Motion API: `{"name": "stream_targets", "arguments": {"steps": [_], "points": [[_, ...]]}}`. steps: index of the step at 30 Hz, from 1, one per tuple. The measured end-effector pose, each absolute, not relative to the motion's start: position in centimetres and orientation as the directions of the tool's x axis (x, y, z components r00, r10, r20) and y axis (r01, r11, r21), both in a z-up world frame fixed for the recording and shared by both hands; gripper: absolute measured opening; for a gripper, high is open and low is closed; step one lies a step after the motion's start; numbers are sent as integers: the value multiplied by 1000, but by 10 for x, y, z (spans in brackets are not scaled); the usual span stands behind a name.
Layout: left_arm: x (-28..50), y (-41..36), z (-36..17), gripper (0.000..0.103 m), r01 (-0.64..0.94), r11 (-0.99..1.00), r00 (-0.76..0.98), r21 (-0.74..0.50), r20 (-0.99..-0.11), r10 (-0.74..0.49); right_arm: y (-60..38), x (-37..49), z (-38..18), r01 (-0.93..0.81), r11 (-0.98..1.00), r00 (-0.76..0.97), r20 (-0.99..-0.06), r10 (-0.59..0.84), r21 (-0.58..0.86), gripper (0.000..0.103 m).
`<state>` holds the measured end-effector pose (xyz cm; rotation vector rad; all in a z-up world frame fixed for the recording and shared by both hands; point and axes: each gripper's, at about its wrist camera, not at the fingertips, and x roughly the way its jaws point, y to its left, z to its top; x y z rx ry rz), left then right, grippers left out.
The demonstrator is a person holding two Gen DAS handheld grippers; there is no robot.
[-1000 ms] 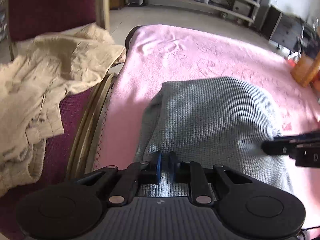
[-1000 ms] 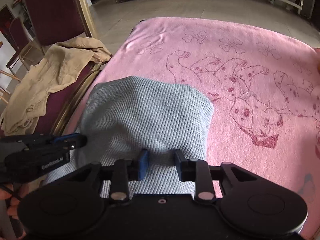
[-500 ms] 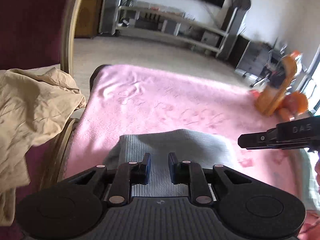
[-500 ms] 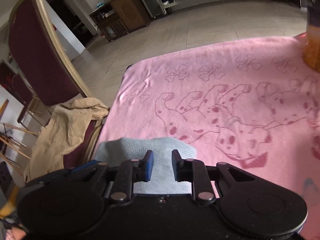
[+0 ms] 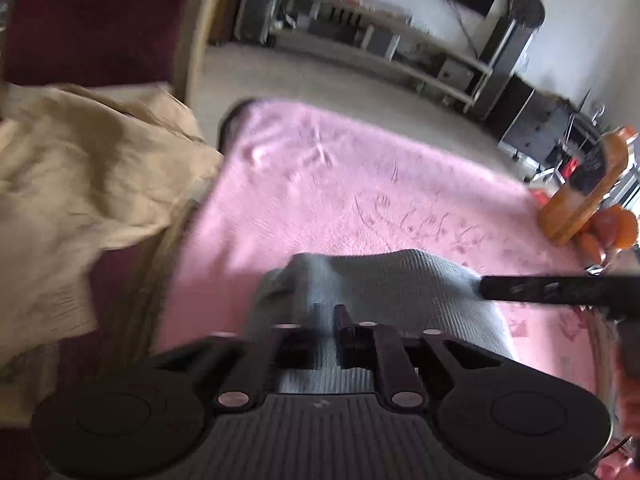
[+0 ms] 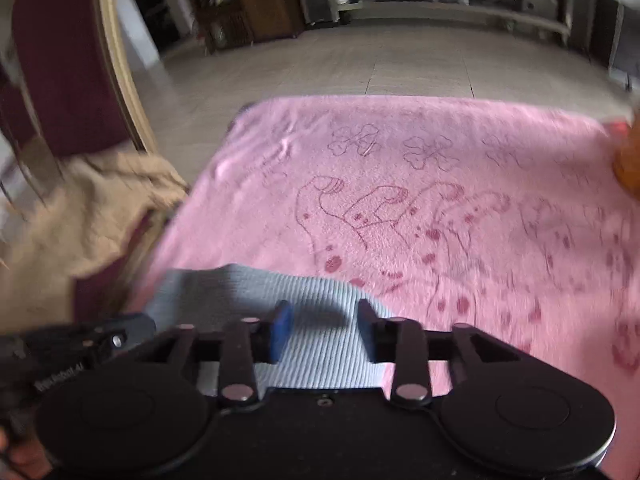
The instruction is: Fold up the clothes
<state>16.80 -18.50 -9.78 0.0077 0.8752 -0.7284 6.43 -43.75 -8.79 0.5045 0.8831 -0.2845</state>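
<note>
Both grippers have just been opening: the left gripper (image 5: 324, 316) and right gripper (image 6: 322, 320) now stand spread above the blue cloth (image 6: 256, 292), pinching nothing. It lies folded on the near edge of the pink towel (image 6: 400, 200). Earlier they pinched its hem. I judge it best to lift away straight, so the fold does not drag.

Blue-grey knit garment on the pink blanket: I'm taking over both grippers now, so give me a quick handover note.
Left gripper: jaws just opened, blurred, fabric beneath them, grip unclear.
Right gripper: jaws just opened, pads clear of the cloth.
Blue-grey knit garment: lies folded at the near edge of the pink blanket.
Beige garment: crumpled on the chair to the left, untouched.
Left: check the fold, then do the beige one.
</note>
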Motion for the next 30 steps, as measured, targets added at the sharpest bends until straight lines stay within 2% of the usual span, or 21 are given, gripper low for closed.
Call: {"name": "stream_targets", "arguments": {"steps": [1,3,5,8,10,11,12,13,15,17,19,23,26,30], "points": [[162,-171,-92,40,570,769,440,-290,-683,-584,-442,48,-78,447,817,628,-778,3,364,55],[156,-144,-94,41,528,769,433,-360,-665,-609,-448,19,-65,447,787,640,-767,50,425,58],[156,-123,-106,42,466,764,388,-446,-674,-629,-451,-8,-57,454,757,645,-760,84,470,70],[156,-109,-117,45,409,769,348,-491,-696,-628,-452,-43,-60,476,700,659,-743,118,533,75],[155,-106,-122,54,400,744,293,-535,-694,-657,-450,-55,-73,487,648,679,-720,141,586,77],[155,-107,-127,55,393,728,259,-562,-692,-674,-449,-61,-79,492,620,690,-708,151,611,77],[156,-109,-130,60,389,720,235,-574,-694,-680,-448,-67,-86,496,592,699,-697,161,635,78],[157,-112,-132,71,386,714,214,-584,-697,-685,-447,-69,-94,505,564,705,-689,167,653,78],[159,-118,-137,78,384,712,191,-588,-704,-685,-445,-72,-110,520,508,717,-674,178,686,79],[162,-124,-144,80,369,721,164,-586,-723,-671,-443,-73,-121,536,479,721,-672,169,695,83],[164,-129,-151,80,352,738,147,-575,-745,-650,-442,-71,-130,551,478,710,-685,161,684,92],[169,-140,-162,80,334,749,107,-572,-767,-633,-441,-63,-140,548,501,695,-698,172,670,92],[175,-149,-170,81,335,749,77,-572,-775,-627,-444,-58,-150,544,494,695,-694,189,679,97],[182,-164,-172,84,368,741,74,-563,-776,-626,-453,-56,-167,524,434,726,-650,223,733,97]]}}
